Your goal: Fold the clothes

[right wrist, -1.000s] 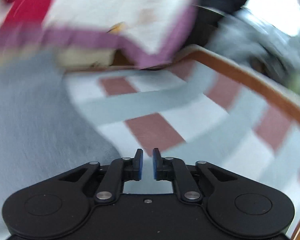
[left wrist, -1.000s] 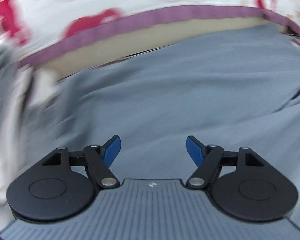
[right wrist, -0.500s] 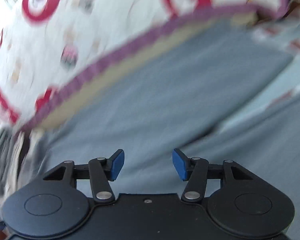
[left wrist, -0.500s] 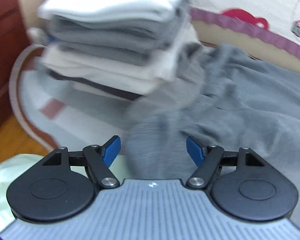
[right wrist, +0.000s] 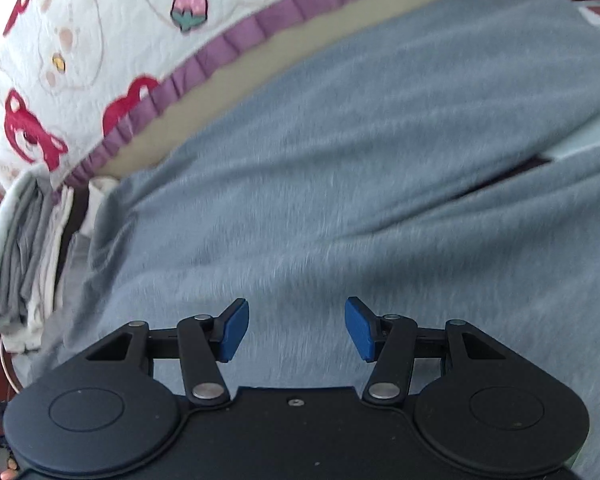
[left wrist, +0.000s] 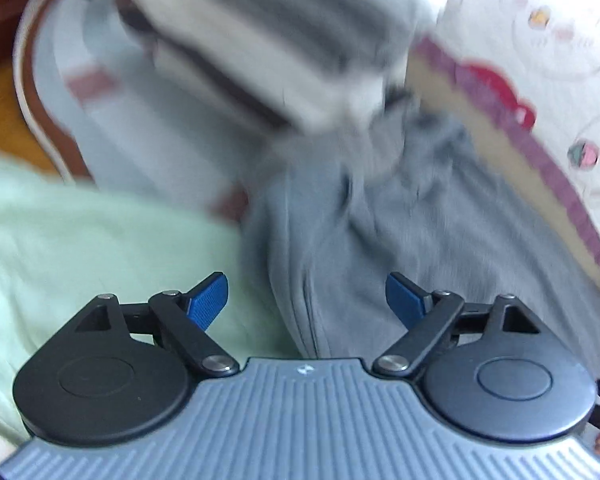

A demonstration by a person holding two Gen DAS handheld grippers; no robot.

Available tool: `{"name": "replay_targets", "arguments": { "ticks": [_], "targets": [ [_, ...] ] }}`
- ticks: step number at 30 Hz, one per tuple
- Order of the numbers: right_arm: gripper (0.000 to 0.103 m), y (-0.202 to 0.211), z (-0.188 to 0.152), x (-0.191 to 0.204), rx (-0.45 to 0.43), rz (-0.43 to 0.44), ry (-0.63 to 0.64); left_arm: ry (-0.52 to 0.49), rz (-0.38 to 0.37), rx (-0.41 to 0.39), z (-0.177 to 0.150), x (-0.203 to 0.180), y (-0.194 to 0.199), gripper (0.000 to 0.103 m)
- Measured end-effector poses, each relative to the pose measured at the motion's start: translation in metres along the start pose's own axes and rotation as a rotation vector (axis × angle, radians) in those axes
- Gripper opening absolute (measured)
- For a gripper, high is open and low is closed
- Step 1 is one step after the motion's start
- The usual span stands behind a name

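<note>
Left gripper (left wrist: pixel 306 300): jaws spread wide, blue pads angled outward, nothing between them. Both black linkage arms are swung out from the pivots on the ribbed grey body. It is tipped down and forward, with cloth under the gap but not pinched. Left pad (left wrist: pixel 206 300) sits clear of contact; whether the right pad touches anything below cannot be told because of blur. Right gripper (right wrist: pixel 296 328): jaws also apart, though somewhat less wide than the left pair, and empty. Its pads (right wrist: pixel 234 330) face each other across the gap. The black body is level in the frame, aimed low. No hand or sleeve can be made out clearly in either view.
</note>
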State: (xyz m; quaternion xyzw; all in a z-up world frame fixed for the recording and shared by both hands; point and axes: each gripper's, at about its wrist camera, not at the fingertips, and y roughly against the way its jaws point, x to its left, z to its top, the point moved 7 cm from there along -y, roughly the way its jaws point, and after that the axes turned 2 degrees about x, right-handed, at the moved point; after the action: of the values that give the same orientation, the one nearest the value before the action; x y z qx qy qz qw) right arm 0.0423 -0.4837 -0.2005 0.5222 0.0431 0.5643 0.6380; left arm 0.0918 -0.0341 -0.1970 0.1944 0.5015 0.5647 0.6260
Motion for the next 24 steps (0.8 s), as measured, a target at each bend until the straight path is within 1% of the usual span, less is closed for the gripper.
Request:
{"name": "replay_targets", "arguments": {
  "ticks": [1,2,3,4,6,7,8,9,11,14,15,17,19,21,24],
  "targets": [
    [0.059,-0.001,-0.002,0.001,0.004,0.002,0.005,0.006,0.020,0.052,-0.007,-0.002,-0.007,0.086],
    [0.059,-0.002,-0.005,0.001,0.009,0.003,0.010,-0.013,0.045,0.083,-0.010,-0.005,-0.014,0.086],
    [0.059,-0.003,-0.007,0.002,0.013,0.005,0.015,-0.037,0.067,0.095,-0.011,-0.009,-0.017,0.086],
    [0.059,-0.004,-0.009,0.001,0.017,0.012,0.011,-0.068,0.075,0.069,-0.011,-0.013,-0.015,0.084],
    [0.059,-0.009,-0.010,0.001,0.024,0.027,0.002,-0.121,0.055,0.009,-0.010,-0.023,-0.008,0.060],
    [0.059,-0.009,-0.012,0.003,0.031,0.043,0.009,-0.143,0.043,-0.017,-0.009,-0.027,-0.005,0.029],
    [0.059,-0.009,-0.014,0.004,0.039,0.061,0.017,-0.157,0.053,-0.034,-0.007,-0.030,-0.003,0.013],
    [0.059,-0.010,-0.016,0.012,0.053,0.096,0.047,-0.170,0.056,-0.048,-0.005,-0.033,-0.001,0.012],
    [0.059,-0.005,-0.025,0.036,0.081,0.188,0.149,-0.186,0.031,-0.059,0.000,-0.044,0.001,0.011],
    [0.059,0.003,-0.045,0.087,0.148,0.328,0.321,-0.220,-0.018,-0.059,0.018,-0.068,0.000,0.011],
    [0.059,0.006,-0.051,0.104,0.171,0.385,0.341,-0.230,-0.032,-0.059,0.024,-0.077,-0.001,0.011],
    [0.060,0.018,-0.063,0.135,0.209,0.547,0.342,-0.242,-0.052,-0.056,0.039,-0.092,-0.007,0.011],
    [0.062,0.024,-0.075,0.156,0.238,0.604,0.417,-0.261,-0.080,-0.064,0.052,-0.107,-0.015,0.011],
    [0.063,0.021,-0.089,0.168,0.261,0.552,0.531,-0.275,-0.104,-0.075,0.062,-0.121,-0.024,0.011],
    [0.063,0.006,-0.113,0.168,0.345,0.451,0.651,-0.310,-0.114,-0.119,0.061,-0.128,-0.027,0.009]
  ]
}}
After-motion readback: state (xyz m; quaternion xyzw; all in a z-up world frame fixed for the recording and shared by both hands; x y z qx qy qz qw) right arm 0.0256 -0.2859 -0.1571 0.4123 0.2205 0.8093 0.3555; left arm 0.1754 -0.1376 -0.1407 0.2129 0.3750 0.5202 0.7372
